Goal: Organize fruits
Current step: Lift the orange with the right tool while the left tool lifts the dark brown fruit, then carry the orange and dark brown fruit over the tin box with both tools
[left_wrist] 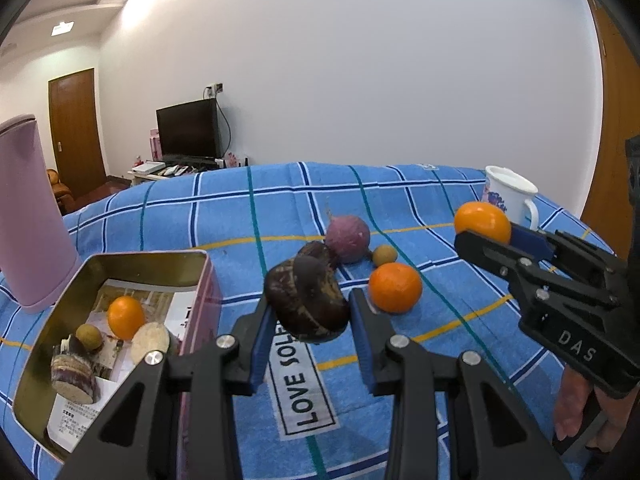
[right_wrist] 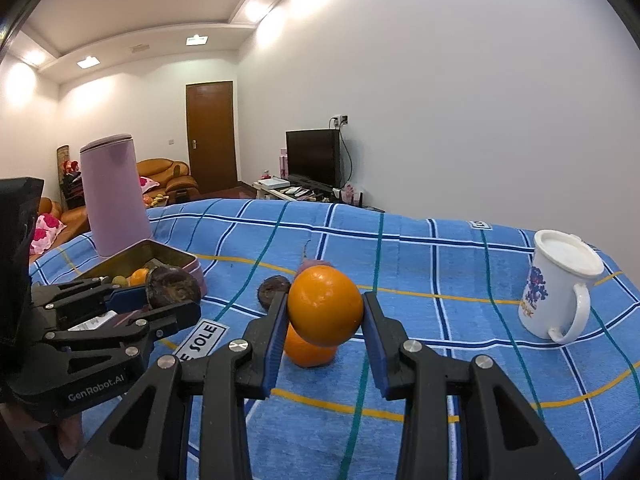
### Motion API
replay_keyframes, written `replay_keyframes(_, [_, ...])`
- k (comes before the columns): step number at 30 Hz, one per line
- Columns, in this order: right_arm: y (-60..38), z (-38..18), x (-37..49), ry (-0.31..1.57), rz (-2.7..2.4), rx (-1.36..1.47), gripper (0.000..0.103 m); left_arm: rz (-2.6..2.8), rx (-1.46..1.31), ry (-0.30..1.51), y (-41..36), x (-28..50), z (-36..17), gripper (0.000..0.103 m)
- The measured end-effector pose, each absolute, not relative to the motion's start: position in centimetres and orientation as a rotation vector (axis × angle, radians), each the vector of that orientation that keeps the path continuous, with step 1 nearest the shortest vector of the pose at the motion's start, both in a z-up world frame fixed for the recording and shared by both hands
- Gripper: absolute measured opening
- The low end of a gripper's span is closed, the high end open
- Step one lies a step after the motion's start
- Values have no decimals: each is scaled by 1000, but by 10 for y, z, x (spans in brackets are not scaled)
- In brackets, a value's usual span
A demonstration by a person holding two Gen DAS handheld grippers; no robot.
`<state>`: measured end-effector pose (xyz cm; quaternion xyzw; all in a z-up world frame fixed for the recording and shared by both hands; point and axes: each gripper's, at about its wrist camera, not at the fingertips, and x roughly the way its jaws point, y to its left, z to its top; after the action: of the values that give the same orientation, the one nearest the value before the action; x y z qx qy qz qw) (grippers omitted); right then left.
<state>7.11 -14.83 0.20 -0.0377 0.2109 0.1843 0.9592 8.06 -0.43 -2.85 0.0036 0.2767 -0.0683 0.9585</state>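
Fruits are gripped on both sides. A dark brown fruit point(left_wrist: 306, 300) is clamped in the left gripper point(left_wrist: 310, 312) jaws. An orange point(right_wrist: 325, 306) is clamped in the right gripper point(right_wrist: 325, 320) jaws, above the blue checked cloth point(right_wrist: 440, 280).

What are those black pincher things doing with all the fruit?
A person is sorting fruit into the metal tin on the blue checked cloth. The left tool grips a dark brown fruit near the tin. The right tool holds an orange above the cloth. Another orange, a purple fruit and a small tan one lie on the cloth.
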Motion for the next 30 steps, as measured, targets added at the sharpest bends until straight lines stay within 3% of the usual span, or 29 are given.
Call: replay_keyframes(30, [-74, 4, 67, 487, 546, -159, 38, -29, 18, 537, 50, 55, -19, 38])
